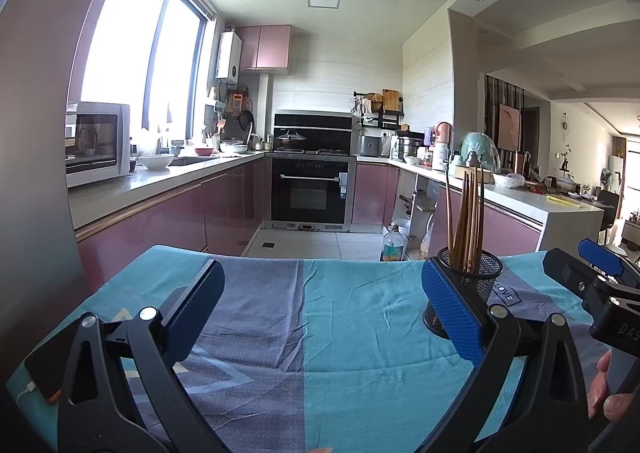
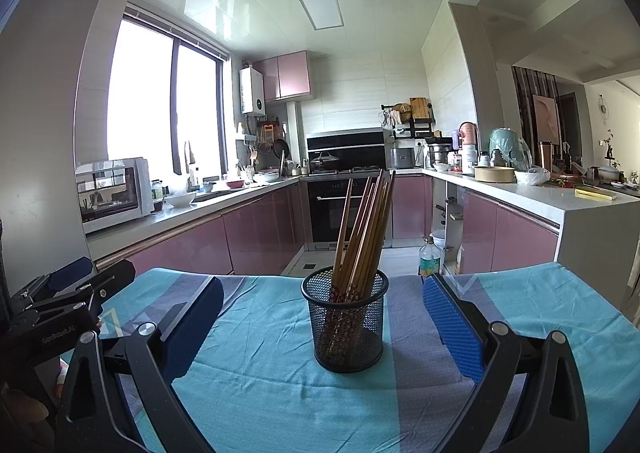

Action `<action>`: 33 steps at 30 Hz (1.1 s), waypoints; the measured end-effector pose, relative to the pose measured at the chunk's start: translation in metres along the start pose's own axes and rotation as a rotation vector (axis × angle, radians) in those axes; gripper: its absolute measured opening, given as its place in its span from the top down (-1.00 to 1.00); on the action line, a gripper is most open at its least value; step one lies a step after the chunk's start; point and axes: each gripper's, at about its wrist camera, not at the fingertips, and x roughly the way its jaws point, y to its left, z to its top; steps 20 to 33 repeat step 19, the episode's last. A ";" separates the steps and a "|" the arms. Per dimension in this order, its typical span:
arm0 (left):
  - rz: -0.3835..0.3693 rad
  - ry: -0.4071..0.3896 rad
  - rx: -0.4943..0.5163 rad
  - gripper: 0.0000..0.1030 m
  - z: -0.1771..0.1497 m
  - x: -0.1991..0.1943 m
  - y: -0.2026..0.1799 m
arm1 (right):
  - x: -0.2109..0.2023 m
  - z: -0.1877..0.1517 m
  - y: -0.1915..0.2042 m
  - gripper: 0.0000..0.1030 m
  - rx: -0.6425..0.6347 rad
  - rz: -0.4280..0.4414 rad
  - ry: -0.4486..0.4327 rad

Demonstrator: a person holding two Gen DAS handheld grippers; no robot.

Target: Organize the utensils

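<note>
A black mesh holder [image 2: 347, 327] stands upright on the blue striped tablecloth [image 2: 260, 381], with several brown chopsticks [image 2: 366, 229] leaning in it. My right gripper [image 2: 323, 295] is open, its blue pads to either side of the holder, and nothing sits between them. In the left wrist view the holder [image 1: 474, 281] with its chopsticks [image 1: 466, 221] stands just behind the right pad. My left gripper [image 1: 320, 285] is open over bare cloth. The right gripper [image 1: 600, 277] shows at the far right edge of that view, with a hand [image 1: 608, 389] below it.
The table's far edge [image 1: 304, 257] drops to a tiled kitchen floor. A plastic bottle [image 2: 429, 257] stands on the floor beyond it. Pink cabinets, an oven and cluttered counters lie further back. The left gripper's body [image 2: 60, 305] is at the left edge of the right wrist view.
</note>
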 end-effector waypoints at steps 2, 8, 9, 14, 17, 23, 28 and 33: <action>0.005 0.010 -0.002 -0.89 -0.001 0.002 -0.001 | 0.001 -0.001 -0.001 -0.88 -0.002 -0.003 0.005; 0.027 0.025 0.028 -0.89 -0.002 0.009 -0.008 | 0.004 -0.006 -0.014 -0.88 0.018 -0.028 0.032; 0.028 0.024 0.033 -0.89 -0.003 0.009 -0.009 | 0.004 -0.007 -0.017 -0.88 0.025 -0.032 0.039; 0.023 0.047 0.026 -0.89 -0.005 0.013 -0.009 | 0.006 -0.011 -0.021 -0.88 0.020 -0.037 0.054; 0.024 0.063 0.027 -0.89 -0.006 0.017 -0.011 | 0.007 -0.011 -0.024 -0.88 0.025 -0.036 0.065; 0.016 0.078 0.027 -0.89 -0.007 0.021 -0.010 | 0.008 -0.011 -0.028 -0.88 0.023 -0.041 0.073; 0.016 0.078 0.027 -0.89 -0.007 0.021 -0.010 | 0.008 -0.011 -0.028 -0.88 0.023 -0.041 0.073; 0.016 0.078 0.027 -0.89 -0.007 0.021 -0.010 | 0.008 -0.011 -0.028 -0.88 0.023 -0.041 0.073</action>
